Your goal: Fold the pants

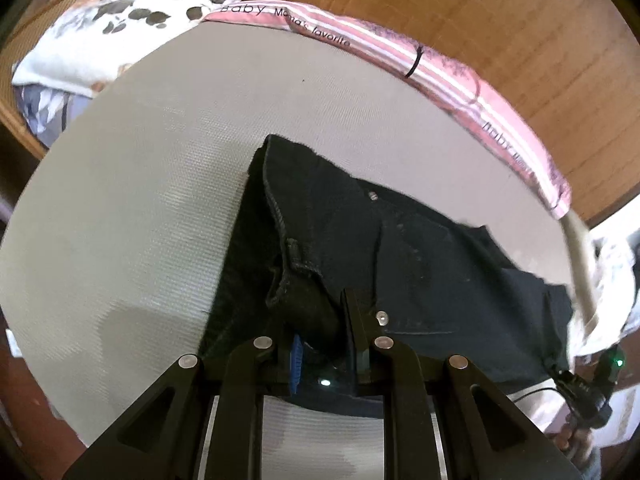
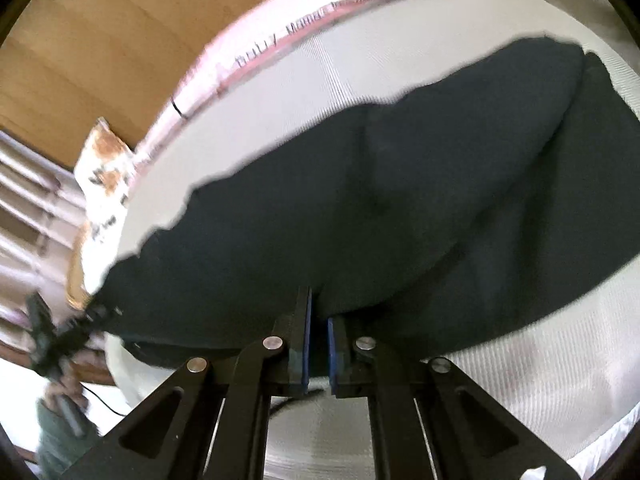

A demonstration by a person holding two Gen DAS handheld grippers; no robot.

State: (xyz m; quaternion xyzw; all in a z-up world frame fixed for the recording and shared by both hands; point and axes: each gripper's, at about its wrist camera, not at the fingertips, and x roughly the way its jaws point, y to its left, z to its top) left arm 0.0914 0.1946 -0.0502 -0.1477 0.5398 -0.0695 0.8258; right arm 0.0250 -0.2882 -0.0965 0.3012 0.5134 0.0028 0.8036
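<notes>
- My left tongs (image 1: 320, 320) were pinching the pants (image 1: 400, 248) at the waistband; dark denim was bunched between the fingers, and one blue pad (image 1: 296, 364) showed beside the cloth.
- Ahead of the left tongs the pants ran away to the right across the grey mat (image 1: 160, 200), with a belt loop (image 1: 295, 250) just past the tips and a metal button (image 1: 373, 195) farther out.
- The waistband edge stood raised just ahead of the left tongs; the rest of the cloth lay flatter beyond.
- My right tongs (image 2: 318, 320) were pressed almost together on the near edge of the pants (image 2: 360, 220); the blue pads (image 2: 306, 344) stood close and parallel, and dark cloth sat in the narrow gap at their tips.
- From the right tongs the pants spread ahead and to both sides as one broad dark sheet, with a soft crease running up the middle; that view was blurred.
- The mat (image 2: 520, 380) showed pale under and beyond the pants on the right tongs' side.
- A pink striped cloth (image 1: 460, 68) with printed lettering lay along the mat's far rim, well beyond the left tongs, and a floral fabric (image 1: 132, 12) was bunched past it to the far left.
- At the far right of the left view, the other hand (image 1: 572, 436) on its handle was partly visible, low at the frame edge.
</notes>
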